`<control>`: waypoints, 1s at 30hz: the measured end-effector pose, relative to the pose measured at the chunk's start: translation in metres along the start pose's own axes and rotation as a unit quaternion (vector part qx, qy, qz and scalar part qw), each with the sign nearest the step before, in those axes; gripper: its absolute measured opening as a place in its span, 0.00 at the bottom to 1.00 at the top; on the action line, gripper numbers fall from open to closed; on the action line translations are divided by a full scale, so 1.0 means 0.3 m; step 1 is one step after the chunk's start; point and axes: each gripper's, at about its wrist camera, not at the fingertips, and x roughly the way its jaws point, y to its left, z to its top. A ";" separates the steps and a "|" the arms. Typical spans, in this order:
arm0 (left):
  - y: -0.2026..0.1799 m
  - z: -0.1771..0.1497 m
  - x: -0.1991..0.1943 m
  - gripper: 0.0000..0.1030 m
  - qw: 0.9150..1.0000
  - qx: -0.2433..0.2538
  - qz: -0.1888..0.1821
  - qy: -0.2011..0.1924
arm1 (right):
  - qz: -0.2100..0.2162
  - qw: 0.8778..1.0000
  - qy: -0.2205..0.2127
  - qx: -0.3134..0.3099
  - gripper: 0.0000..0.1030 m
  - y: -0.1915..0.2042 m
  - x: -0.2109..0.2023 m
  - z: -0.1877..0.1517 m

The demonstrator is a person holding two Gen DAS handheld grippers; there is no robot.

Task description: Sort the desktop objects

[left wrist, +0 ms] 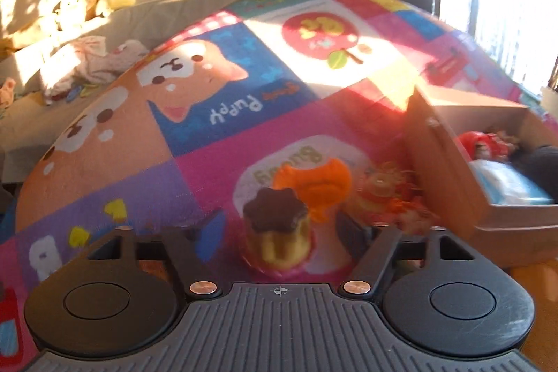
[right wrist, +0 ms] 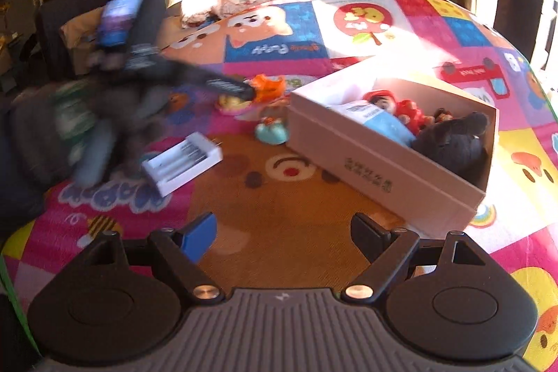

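Left wrist view: the left gripper (left wrist: 279, 232) has its jaws either side of a small yellow pudding-shaped toy with a dark brown scalloped top (left wrist: 277, 229) at lower centre of the frame. A gap shows between toy and each finger, so the pads do not seem to press on it, though blur makes contact hard to judge. Just behind the toy lies an orange plastic toy (left wrist: 314, 185), and right of that a small orange-and-red figurine (left wrist: 387, 194). At the right edge stands the open brown cardboard box (left wrist: 450, 169), already holding a red doll and a pale blue packet.

In the right wrist view, going left to right: the left gripper is a dark blur at upper left, reaching to the orange toy (right wrist: 266, 88); a white battery charger with cells (right wrist: 181, 162) lies at centre left on the colourful cartoon-print play mat (right wrist: 279, 194); the box (right wrist: 383, 162) sits at centre right. The right gripper (right wrist: 284, 232) hovers with its jaws wide apart and nothing between them.

The step in hand looks like picking up the pudding toy. Next, it probably calls for closing firmly on its ribbed sides, then carrying it rightward into the box.
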 end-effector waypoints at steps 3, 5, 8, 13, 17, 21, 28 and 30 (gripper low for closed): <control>0.019 -0.012 -0.013 0.46 1.000 -0.004 -0.012 -0.001 | 0.013 1.000 -0.003 -0.018 0.82 0.037 0.003 0.004; 0.028 -0.046 -0.079 0.46 1.000 0.004 -0.024 -0.010 | 0.019 0.999 -0.002 -0.028 0.82 0.058 0.017 0.014; 0.049 -0.124 -0.205 0.46 0.999 -0.002 -0.054 -0.009 | 0.030 0.999 0.007 -0.037 0.82 0.091 0.060 0.037; 0.121 -0.245 -0.342 0.51 0.997 -0.044 -0.067 0.004 | 0.051 0.996 0.023 -0.069 0.82 0.190 0.149 0.065; 0.159 -0.283 -0.392 0.74 0.995 -0.067 -0.074 -0.001 | 0.024 0.994 0.007 -0.105 0.82 0.233 0.173 0.096; 0.150 -0.288 -0.401 0.77 0.994 -0.070 -0.084 -0.010 | -0.056 0.992 -0.041 -0.108 0.82 0.182 0.161 0.153; 0.089 -0.271 -0.434 0.88 0.994 -0.049 -0.096 -0.037 | -0.109 0.994 -0.024 0.011 0.82 -0.069 0.279 0.257; 0.083 -0.269 -0.458 0.91 0.994 -0.037 -0.091 -0.046 | -0.051 0.996 0.025 0.073 0.83 -0.147 0.288 0.252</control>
